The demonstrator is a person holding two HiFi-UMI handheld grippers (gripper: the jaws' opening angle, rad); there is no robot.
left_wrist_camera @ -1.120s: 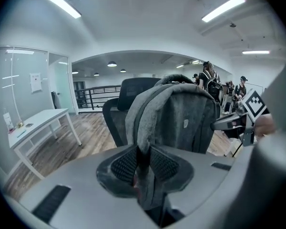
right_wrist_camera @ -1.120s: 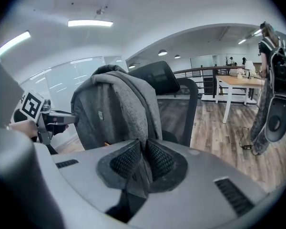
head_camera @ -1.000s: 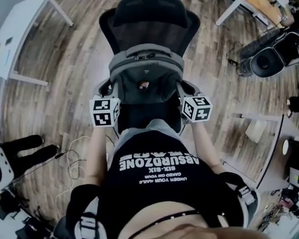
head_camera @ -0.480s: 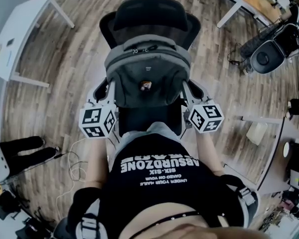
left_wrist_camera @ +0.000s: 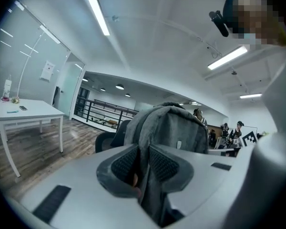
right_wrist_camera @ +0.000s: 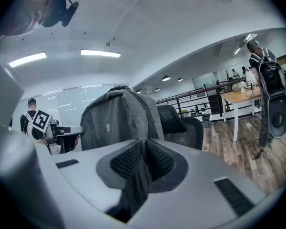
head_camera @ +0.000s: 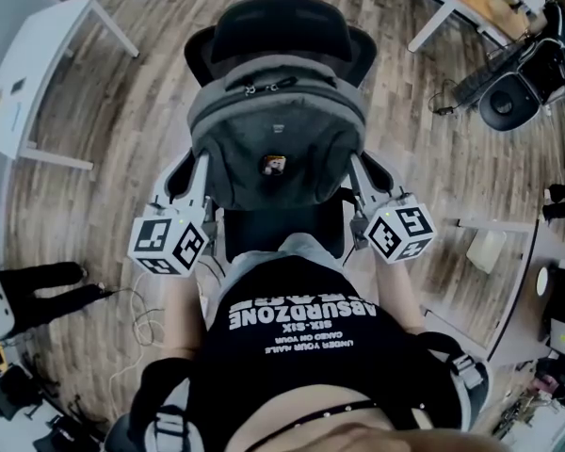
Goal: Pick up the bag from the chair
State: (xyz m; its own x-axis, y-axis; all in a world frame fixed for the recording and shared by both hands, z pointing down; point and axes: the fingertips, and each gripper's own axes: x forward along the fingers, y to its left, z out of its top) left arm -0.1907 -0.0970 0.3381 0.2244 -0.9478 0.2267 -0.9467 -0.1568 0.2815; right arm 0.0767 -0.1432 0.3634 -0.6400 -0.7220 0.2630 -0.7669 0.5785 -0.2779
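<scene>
Both grips closed: left gripper pinches grey strap, right gripper pinches dark strap. Bag upright between them, 12 o'clock of person. Chair backrest just beyond.

Person's left gripper at the left side of the bag, jaws pinched on its grey fabric, right gripper mirrored at the bag's right side, jaws clamped likewise, left forearm and right forearm stretched forward towards the bag
</scene>
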